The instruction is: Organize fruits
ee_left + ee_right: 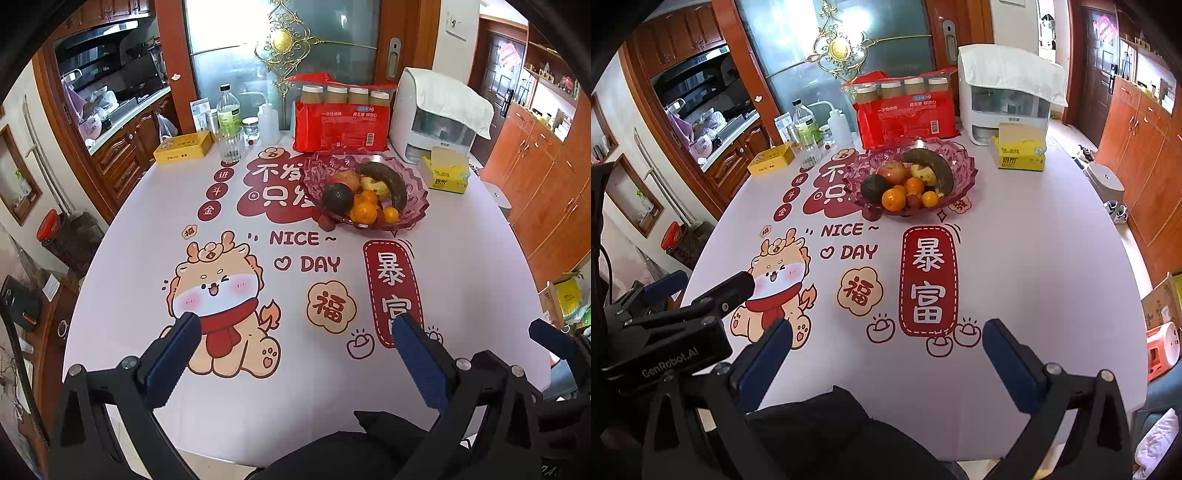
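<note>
Fruit fills a pink glass bowl [413,206] at the far middle of the counter [461,277]: a dark banana [388,181], an apple [345,181], an avocado [337,197] and several oranges [364,212]. One small red fruit [327,222] lies on the counter just beside the bowl's near rim. The banana looks overripe and likely soft, so it wants a light grip at mid-length; the oranges and avocado are round and may roll, best taken across their widest part. The bowl seems fragile. A red package [341,122] and a yellow tissue box [445,173] sit nearby. Left tool [295,354] and right tool [886,350] both hang over the near edge, fingers apart, holding nothing, well apart from the fruit.
</note>
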Demonstrator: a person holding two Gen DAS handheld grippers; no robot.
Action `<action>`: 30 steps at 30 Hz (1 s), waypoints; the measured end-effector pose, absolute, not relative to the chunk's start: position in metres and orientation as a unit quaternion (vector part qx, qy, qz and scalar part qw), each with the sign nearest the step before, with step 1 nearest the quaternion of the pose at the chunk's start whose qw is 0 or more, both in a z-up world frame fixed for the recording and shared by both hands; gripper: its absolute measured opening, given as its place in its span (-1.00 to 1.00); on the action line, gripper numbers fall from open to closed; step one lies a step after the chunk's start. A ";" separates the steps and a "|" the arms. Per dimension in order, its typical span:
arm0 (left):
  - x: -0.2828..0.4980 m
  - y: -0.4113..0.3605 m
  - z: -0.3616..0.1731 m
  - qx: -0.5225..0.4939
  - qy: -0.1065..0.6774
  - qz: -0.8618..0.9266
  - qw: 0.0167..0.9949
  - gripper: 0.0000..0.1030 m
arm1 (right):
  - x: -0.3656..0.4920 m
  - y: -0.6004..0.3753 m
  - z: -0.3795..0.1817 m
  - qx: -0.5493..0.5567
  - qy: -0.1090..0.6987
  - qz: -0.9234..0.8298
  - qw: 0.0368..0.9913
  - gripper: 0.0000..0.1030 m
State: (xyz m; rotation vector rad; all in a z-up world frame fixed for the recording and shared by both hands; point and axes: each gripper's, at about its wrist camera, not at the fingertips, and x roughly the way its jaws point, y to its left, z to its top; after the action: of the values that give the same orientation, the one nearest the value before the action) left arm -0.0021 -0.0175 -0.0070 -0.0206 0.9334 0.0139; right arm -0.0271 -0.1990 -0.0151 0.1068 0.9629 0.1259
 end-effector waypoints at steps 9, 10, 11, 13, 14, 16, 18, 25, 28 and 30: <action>-0.002 -0.017 -0.009 -0.009 0.450 0.007 0.893 0.99 | -0.027 -0.198 -0.015 0.052 0.463 0.060 0.883 1.00; -0.002 -0.017 -0.008 -0.009 0.451 0.007 0.893 0.99 | -0.027 -0.198 -0.015 0.052 0.463 0.060 0.883 1.00; -0.002 -0.017 -0.008 -0.009 0.451 0.006 0.892 0.99 | -0.027 -0.198 -0.016 0.052 0.463 0.060 0.883 1.00; -0.003 -0.017 -0.009 -0.009 0.451 0.007 0.892 0.99 | -0.027 -0.198 -0.016 0.052 0.464 0.060 0.882 1.00; -0.002 -0.017 -0.008 -0.009 0.451 0.007 0.893 0.99 | -0.027 -0.198 -0.016 0.052 0.464 0.060 0.882 1.00; -0.002 -0.017 -0.008 -0.008 0.451 0.007 0.893 0.99 | -0.026 -0.199 -0.015 0.052 0.464 0.060 0.882 1.00; -0.002 -0.016 -0.009 -0.009 0.451 0.007 0.892 0.99 | -0.026 -0.199 -0.015 0.052 0.464 0.060 0.882 1.00; -0.001 -0.016 -0.008 -0.008 0.451 0.006 0.892 0.99 | -0.026 -0.199 -0.015 0.052 0.464 0.060 0.882 1.00; -0.001 -0.016 -0.008 -0.008 0.452 0.006 0.892 0.99 | -0.026 -0.199 -0.015 0.053 0.464 0.061 0.882 1.00; -0.001 -0.016 -0.008 -0.008 0.452 0.006 0.892 0.99 | -0.026 -0.199 -0.015 0.053 0.465 0.061 0.882 1.00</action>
State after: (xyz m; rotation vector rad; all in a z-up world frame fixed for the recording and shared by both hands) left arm -0.0014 -0.0159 -0.0082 -0.0158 0.9378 0.0120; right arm -0.0259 -0.1994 -0.0147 0.1099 0.9674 0.1261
